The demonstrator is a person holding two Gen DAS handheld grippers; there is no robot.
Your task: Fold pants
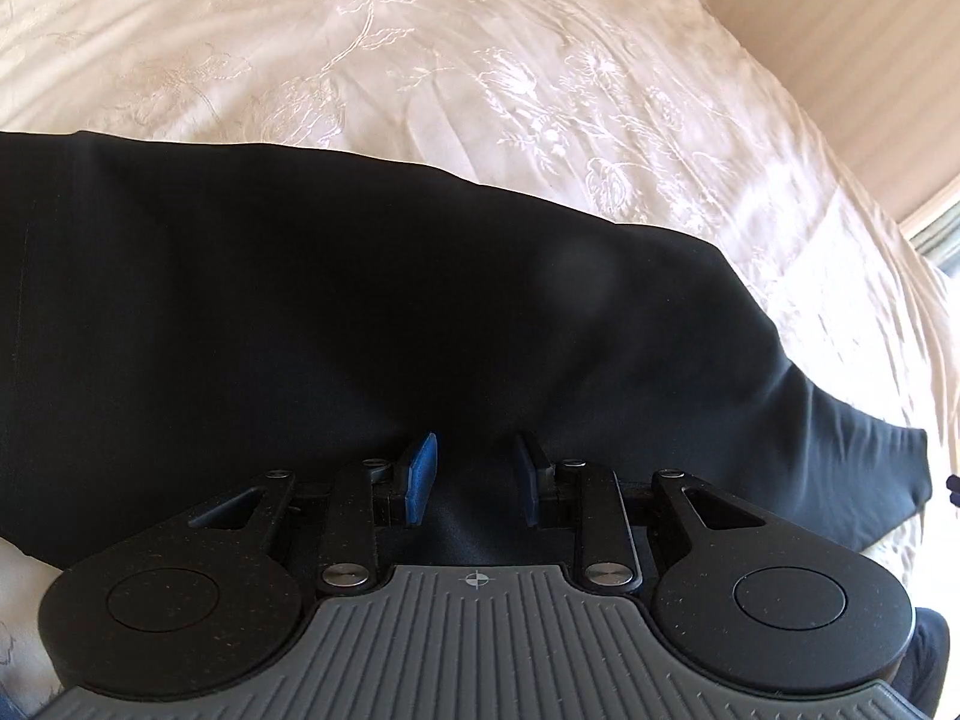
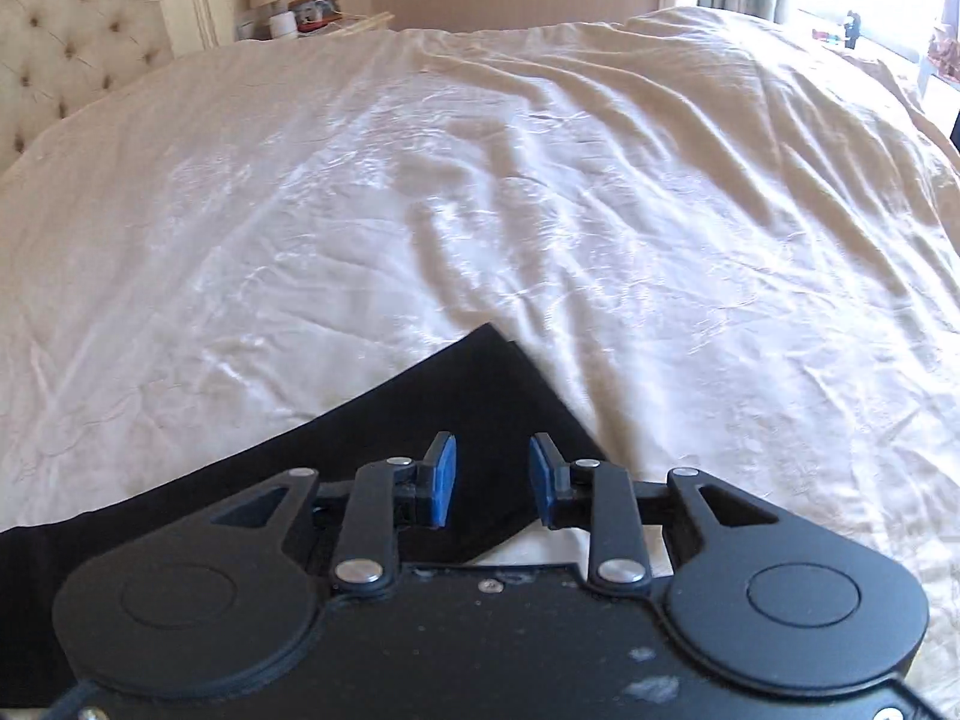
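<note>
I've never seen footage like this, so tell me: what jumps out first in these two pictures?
The black pants stand out, spread dark across a cream embroidered bedspread. At the bottom of each view sits a black tool with blue pads: the left tool open over the pants, the right tool open over one end of them.

Bare bedspread lies wide beyond the pants — easy passage. Only the headboard and nightstand clutter stand at the far edge.
</note>
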